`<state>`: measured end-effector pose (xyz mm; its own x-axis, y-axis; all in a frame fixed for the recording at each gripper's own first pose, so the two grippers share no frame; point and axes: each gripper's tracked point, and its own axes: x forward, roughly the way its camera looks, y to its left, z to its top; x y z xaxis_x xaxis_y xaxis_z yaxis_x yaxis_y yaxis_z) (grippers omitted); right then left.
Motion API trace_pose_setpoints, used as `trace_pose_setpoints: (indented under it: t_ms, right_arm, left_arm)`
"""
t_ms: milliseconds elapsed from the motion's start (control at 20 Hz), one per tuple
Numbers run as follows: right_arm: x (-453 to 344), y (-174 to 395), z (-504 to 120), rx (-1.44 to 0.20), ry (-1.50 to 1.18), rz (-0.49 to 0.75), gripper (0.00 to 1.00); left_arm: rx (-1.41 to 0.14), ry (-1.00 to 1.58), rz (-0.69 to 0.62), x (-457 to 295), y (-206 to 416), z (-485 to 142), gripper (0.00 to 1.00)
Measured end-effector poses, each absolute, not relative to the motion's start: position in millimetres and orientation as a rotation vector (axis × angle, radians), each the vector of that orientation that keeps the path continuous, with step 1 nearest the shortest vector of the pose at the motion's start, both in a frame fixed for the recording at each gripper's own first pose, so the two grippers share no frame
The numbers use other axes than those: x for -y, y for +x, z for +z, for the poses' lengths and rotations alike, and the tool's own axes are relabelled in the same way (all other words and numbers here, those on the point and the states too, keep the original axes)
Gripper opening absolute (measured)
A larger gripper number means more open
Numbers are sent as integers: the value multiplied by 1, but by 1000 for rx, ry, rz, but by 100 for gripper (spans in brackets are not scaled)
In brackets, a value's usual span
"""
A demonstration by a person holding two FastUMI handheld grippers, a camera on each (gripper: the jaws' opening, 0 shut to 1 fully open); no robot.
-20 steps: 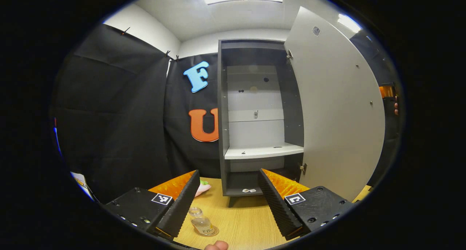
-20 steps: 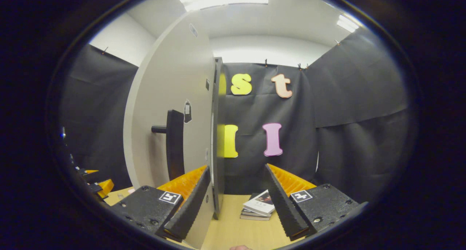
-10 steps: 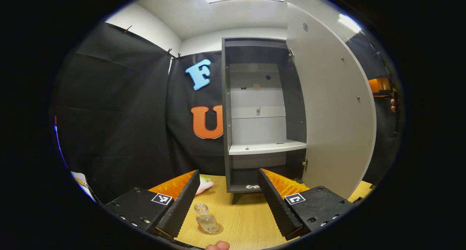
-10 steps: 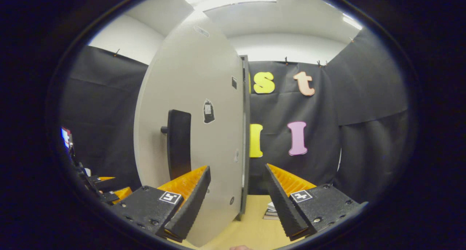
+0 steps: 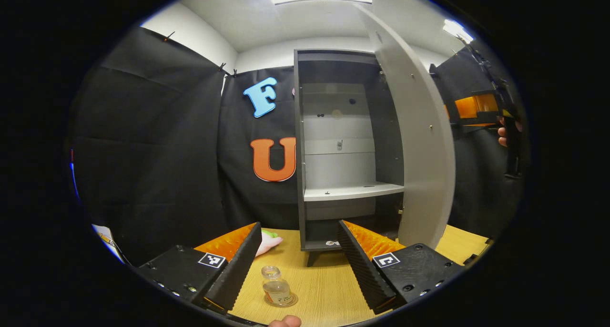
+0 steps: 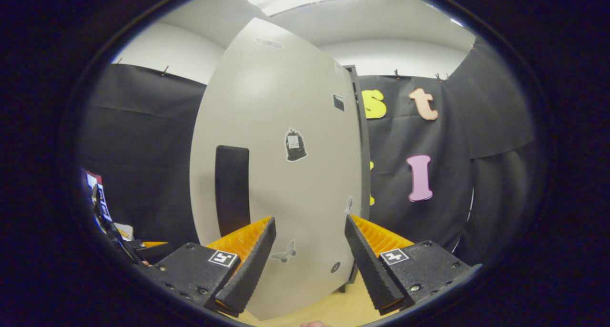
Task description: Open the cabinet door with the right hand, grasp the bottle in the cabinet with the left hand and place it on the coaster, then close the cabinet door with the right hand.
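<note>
We see the bottle [image 5: 276,291] standing on the coaster [image 5: 289,301] on the tabletop [image 5: 324,289], between our open left tongs [image 5: 295,270]. Our right tongs [image 6: 310,265] gape before the half-open cabinet door [image 6: 286,184].

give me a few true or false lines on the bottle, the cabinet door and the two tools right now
1. The bottle stands upright on the coaster. True.
2. The cabinet door is fully shut. False: it stands partly open, and the bare shelf inside shows past its edge.
3. The left tool is shut on the bottle. False: its jaws are spread and the bottle stands free between them, nearer the left finger.
4. The right tool is open and faces the outer side of the door, where a dark handle is mounted. True.
5. A bottle remains on the cabinet shelf. False: the shelf holds no bottle.
</note>
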<state>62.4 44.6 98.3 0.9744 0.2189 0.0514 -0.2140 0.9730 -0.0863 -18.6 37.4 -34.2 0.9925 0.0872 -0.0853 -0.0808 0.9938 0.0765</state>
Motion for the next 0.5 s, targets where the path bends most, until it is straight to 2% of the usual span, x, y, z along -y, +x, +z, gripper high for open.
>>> trace_pose_setpoints:
  t_ms: [200, 250, 300, 500]
  right_arm:
    - [-84, 92, 95, 56, -81, 285, 94]
    - [-93, 101, 96, 64, -73, 294, 89]
    - [-105, 111, 96, 67, -68, 311, 95]
    - [-151, 157, 103, 99, -75, 336, 95]
  left_arm:
    - [-89, 60, 87, -47, -20, -35, 96]
    - [-91, 57, 93, -52, -21, -35, 96]
    - [-92, 52, 100, -55, -22, -36, 96]
    - [-101, 50, 125, -74, -22, -40, 96]
